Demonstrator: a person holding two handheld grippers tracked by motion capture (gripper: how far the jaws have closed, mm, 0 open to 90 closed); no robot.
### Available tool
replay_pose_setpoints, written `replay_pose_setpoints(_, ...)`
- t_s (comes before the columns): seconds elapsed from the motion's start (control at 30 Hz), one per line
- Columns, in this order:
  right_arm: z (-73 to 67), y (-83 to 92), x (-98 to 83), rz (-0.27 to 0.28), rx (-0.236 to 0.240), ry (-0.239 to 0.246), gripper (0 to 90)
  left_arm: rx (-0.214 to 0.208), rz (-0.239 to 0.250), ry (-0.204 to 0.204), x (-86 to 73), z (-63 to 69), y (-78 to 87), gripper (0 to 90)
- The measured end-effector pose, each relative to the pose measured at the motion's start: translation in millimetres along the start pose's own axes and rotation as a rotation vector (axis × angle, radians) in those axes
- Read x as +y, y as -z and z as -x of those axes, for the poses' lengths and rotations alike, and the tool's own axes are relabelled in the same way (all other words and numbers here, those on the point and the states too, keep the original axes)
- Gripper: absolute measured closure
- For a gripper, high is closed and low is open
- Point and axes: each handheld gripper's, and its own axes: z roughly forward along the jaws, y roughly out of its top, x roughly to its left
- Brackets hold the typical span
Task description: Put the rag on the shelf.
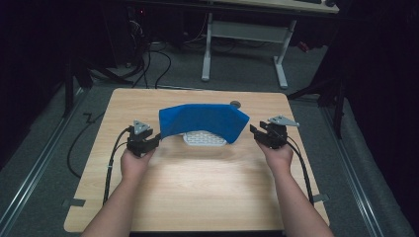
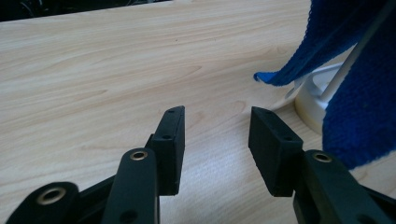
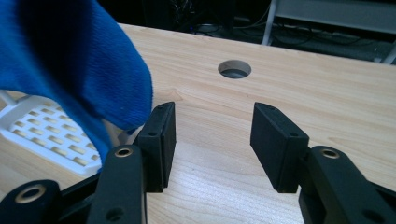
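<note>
High view first: I see a blue cloth (image 1: 202,122) draped over a white slotted rack (image 1: 205,138) near the middle of the wooden surface (image 1: 197,182). My left gripper (image 1: 157,138) sits just beside the cloth's left edge, and my right gripper (image 1: 253,131) sits just beside its right edge. A round hole (image 1: 235,104) in the surface lies behind the cloth.

Left gripper view: my left gripper (image 2: 215,122) has its jaws apart with only bare surface (image 2: 116,70) between them. The cloth (image 2: 355,93) hangs at the right, close to the right jaw, with part of the rack (image 2: 310,95) under it.

Right gripper view: my right gripper (image 3: 212,119) is also spread wide, nothing clamped. The cloth (image 3: 70,60) hangs at the left, right at the left jaw; I cannot tell whether it touches. The rack (image 3: 42,128) shows below it, the hole (image 3: 234,69) farther off.
</note>
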Motion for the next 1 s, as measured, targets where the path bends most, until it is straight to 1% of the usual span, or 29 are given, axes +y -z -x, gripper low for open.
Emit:
replay_pose_setpoints(0.03, -1.5, 2.4, 0.3, 0.003, 0.002, 0.007, 50.7, 0.001, 0.0, 0.005, -1.0, 0.4, 2.3, 56.3)
replay_pose_setpoints(0.07, -2.9, 5.6, -0.4, 0.017, 0.008, 0.008, 50.8, 0.001, 0.001, 0.003, -2.3, 1.3, 5.4, 55.9)
replay_pose_setpoints(0.1, -4.3, 9.2, -1.8, 0.032, 0.01, 0.003, 50.7, 0.006, 0.003, -0.003, -3.9, 2.6, 8.7, 55.5)
replay_pose_setpoints(0.13, -5.5, 12.2, -3.1, 0.03, 0.009, 0.005, 50.1, 0.006, 0.002, -0.008, -5.8, 3.8, 12.0, 55.0)
replay_pose_setpoints(0.2, -8.9, 17.9, -6.1, 0.015, -0.003, 0.033, 49.3, 0.003, 0.002, -0.022, -10.1, 7.0, 19.3, 54.2)
replay_pose_setpoints(0.27, -12.7, 26.8, -11.8, 0.036, 0.005, 0.045, 49.0, 0.0, 0.001, -0.039, -15.4, 11.1, 27.4, 53.5)
replay_pose_setpoints(0.3, -14.6, 31.0, -15.1, 0.039, 0.002, 0.048, 48.8, -0.004, 0.002, -0.047, -18.5, 13.4, 31.8, 52.9)
replay_pose_setpoints(0.33, -16.4, 35.1, -18.5, 0.033, 0.001, 0.053, 47.8, -0.011, 0.009, -0.046, -22.1, 15.9, 36.7, 52.7)
replay_pose_setpoints(0.37, -18.6, 39.7, -21.6, 0.018, -0.005, 0.062, 47.2, -0.023, 0.011, -0.047, -26.1, 18.8, 42.9, 52.4)
replay_pose_setpoints(0.4, -21.7, 46.1, -27.4, 0.032, -0.009, 0.079, 47.2, -0.026, 0.014, -0.047, -28.8, 20.7, 46.9, 52.1)
replay_pose_setpoints(0.47, -25.8, 55.8, -35.0, 0.036, -0.017, 0.094, 47.2, -0.049, 0.024, -0.041, -35.9, 25.3, 57.9, 51.7)
replay_pose_setpoints(0.53, -29.7, 66.7, -44.8, 0.035, -0.022, 0.102, 46.8, -0.059, 0.024, -0.061, -44.8, 32.6, 69.0, 51.4)
replay_pose_setpoints(0.63, -34.9, 83.4, -60.6, 0.025, -0.038, 0.101, 44.9, -0.065, 0.026, -0.093, -57.2, 43.5, 82.9, 49.8)
replay_pose_setpoints(0.67, -35.9, 87.3, -64.2, 0.02, -0.04, 0.1, 44.6, -0.071, 0.019, -0.101, -61.5, 47.9, 87.6, 49.3)
replay_pose_setpoints(0.73, -40.0, 99.7, -76.5, 0.007, -0.039, 0.1, 43.7, -0.1, 0.008, -0.104, -71.5, 57.1, 97.5, 48.6)
replay_pose_setpoints(0.77, -42.3, 105.0, -82.8, 0.011, -0.044, 0.102, 44.3, -0.115, -0.003, -0.104, -78.1, 63.9, 103.4, 48.3)
replay_pose_setpoints(0.8, -46.3, 113.4, -95.1, 0.016, -0.05, 0.105, 46.3, -0.124, -0.01, -0.113, -83.1, 69.5, 108.3, 47.9)
replay_pose_setpoints(0.83, -49.3, 118.1, -104.0, -0.001, -0.046, 0.104, 47.9, -0.128, -0.016, -0.124, -86.4, 73.4, 111.9, 47.6)
replay_pose_setpoints(0.87, -52.0, 120.2, -108.6, -0.024, -0.045, 0.094, 48.5, -0.132, -0.023, -0.145, -90.2, 79.3, 116.7, 47.5)
replay_pose_setpoints(0.9, -56.1, 123.0, -113.3, -0.046, -0.055, 0.094, 48.7, -0.131, -0.023, -0.16, -91.8, 83.3, 119.6, 47.1)
replay_pose_setpoints(0.97, -59.9, 127.2, -116.9, -0.045, -0.057, 0.11, 49.2, -0.125, -0.016, -0.183, -91.8, 87.2, 122.2, 46.7)
replay_pose_setpoints(1.0, -61.3, 128.4, -116.8, -0.044, -0.059, 0.116, 49.0, -0.118, -0.011, -0.187, -90.6, 87.8, 122.1, 46.7)
